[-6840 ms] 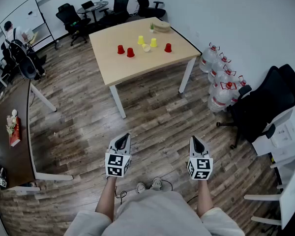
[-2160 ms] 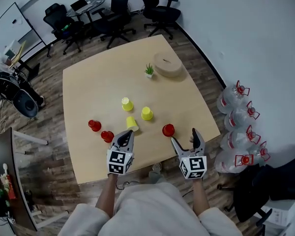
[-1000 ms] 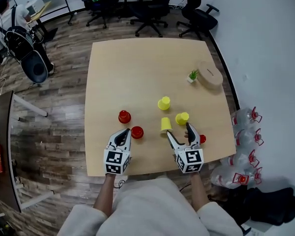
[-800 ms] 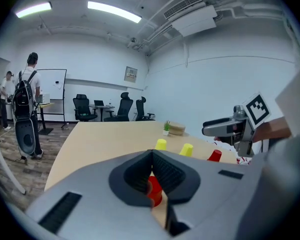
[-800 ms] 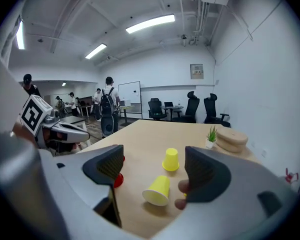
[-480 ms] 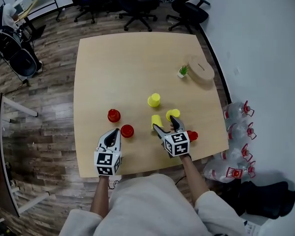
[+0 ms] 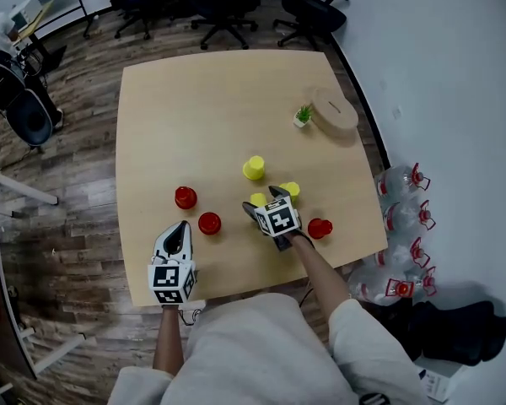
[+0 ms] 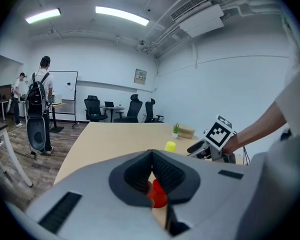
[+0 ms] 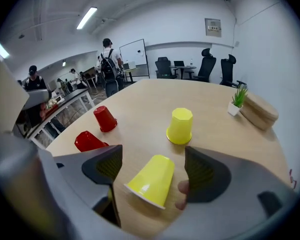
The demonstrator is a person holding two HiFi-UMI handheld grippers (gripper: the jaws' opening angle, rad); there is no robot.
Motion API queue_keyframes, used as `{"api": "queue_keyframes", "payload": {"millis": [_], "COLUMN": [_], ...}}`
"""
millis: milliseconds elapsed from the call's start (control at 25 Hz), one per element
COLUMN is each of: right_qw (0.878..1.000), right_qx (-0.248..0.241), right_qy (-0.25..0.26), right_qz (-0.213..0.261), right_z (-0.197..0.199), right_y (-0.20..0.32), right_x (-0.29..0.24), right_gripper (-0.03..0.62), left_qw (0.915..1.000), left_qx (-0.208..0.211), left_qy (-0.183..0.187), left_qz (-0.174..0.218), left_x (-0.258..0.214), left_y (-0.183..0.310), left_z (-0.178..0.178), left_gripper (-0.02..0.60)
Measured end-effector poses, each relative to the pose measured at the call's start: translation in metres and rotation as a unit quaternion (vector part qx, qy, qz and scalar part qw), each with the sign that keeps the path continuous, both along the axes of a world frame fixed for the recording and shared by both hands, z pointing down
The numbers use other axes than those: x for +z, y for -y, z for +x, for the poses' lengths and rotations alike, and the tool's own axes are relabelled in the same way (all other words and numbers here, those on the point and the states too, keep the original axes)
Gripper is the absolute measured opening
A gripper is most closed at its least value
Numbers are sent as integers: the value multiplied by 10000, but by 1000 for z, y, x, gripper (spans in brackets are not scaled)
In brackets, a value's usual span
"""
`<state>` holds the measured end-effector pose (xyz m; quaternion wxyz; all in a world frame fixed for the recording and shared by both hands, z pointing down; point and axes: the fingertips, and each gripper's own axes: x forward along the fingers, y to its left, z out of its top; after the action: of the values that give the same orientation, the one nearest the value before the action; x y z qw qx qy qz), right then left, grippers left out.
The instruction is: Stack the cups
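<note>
Right gripper (image 9: 151, 160) jaws spread wide, a tipped yellow cup (image 9: 149, 181) lying on the table (image 9: 140, 96) between them; left gripper (image 8: 152, 159) jaws pressed together, empty, a red cup (image 8: 158, 196) just beyond their tips.

Table (image 7: 194, 99) bare and passable across its far half; tipped yellow cup (image 9: 150, 180) lies between the wide-apart jaws of the right gripper (image 9: 155, 166); standing yellow cup (image 9: 180, 126) blocks just beyond; red cup (image 9: 105, 118) stands leftward.
</note>
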<state>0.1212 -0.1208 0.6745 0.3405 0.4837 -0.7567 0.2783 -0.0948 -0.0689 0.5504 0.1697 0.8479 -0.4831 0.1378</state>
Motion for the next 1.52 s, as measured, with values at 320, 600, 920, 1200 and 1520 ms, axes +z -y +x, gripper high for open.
{"api": "queue_keyframes", "payload": {"millis": [320, 600, 920, 1200, 1520], "right_qw": [9941, 9872, 9832, 9857, 9993], "right_qx": [46, 298, 96, -65, -230], "right_qy": [-443, -499, -628, -590, -201], "right_qz": [-986, -1486, -1711, -1580, -221], "right_z": [7, 12, 13, 13, -2], "right_y": [-3, 0, 1, -1, 8], "right_x": [37, 50, 55, 50, 9], "right_gripper": [379, 368, 290, 276, 272], "left_qw": [10000, 9999, 9998, 9998, 9999], "left_qx": [-33, -114, -182, -184, -140], "left_qy": [-13, -27, -34, -26, -16], "left_qz": [-19, -49, -4, 47, 82], "left_x": [3, 5, 3, -1, -2], "left_y": [-5, -5, -3, -1, 0], "left_z": [-2, -9, -15, -13, -3], "left_gripper": [11, 11, 11, 11, 11]}}
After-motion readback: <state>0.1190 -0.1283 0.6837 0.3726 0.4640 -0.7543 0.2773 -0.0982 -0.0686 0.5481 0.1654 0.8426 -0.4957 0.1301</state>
